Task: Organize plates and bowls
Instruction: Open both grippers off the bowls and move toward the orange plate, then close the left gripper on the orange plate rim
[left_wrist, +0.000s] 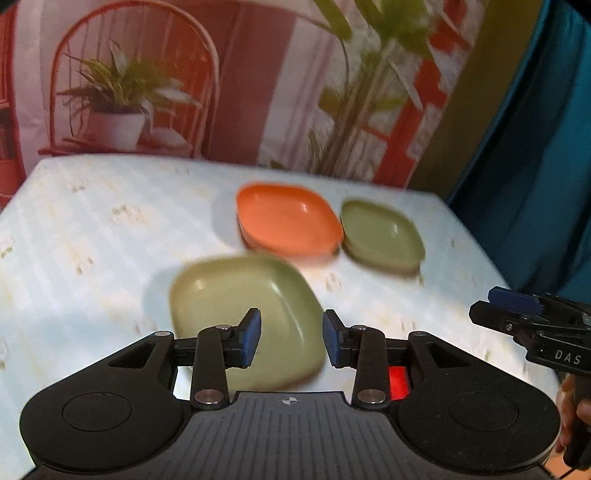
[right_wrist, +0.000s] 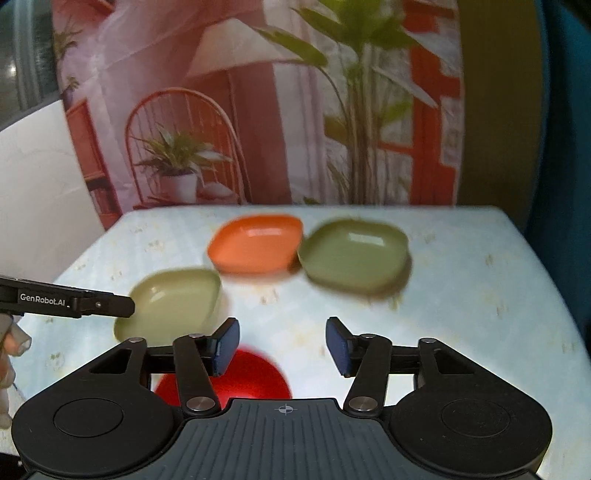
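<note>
On the table lie a pale green square plate (left_wrist: 236, 310) (right_wrist: 173, 302), an orange bowl (left_wrist: 288, 221) (right_wrist: 255, 243) and a darker green bowl (left_wrist: 382, 234) (right_wrist: 354, 254) that touches the orange one's right side. My left gripper (left_wrist: 291, 339) hovers open over the pale green plate's near right corner, with nothing pressed between its blue pads. My right gripper (right_wrist: 282, 345) is open too, above a red round plate (right_wrist: 243, 376) (left_wrist: 398, 382) near the front edge. Each gripper shows from the side in the other's view: the right gripper (left_wrist: 495, 306), the left gripper (right_wrist: 122, 304).
The table (right_wrist: 480, 295) wears a pale blue patterned cloth. Behind its far edge hangs a printed backdrop (left_wrist: 147, 92) of a chair and plants. A teal curtain (left_wrist: 535, 166) stands at the right. A white wall (right_wrist: 33, 184) is at the left. Both pictures are blurred.
</note>
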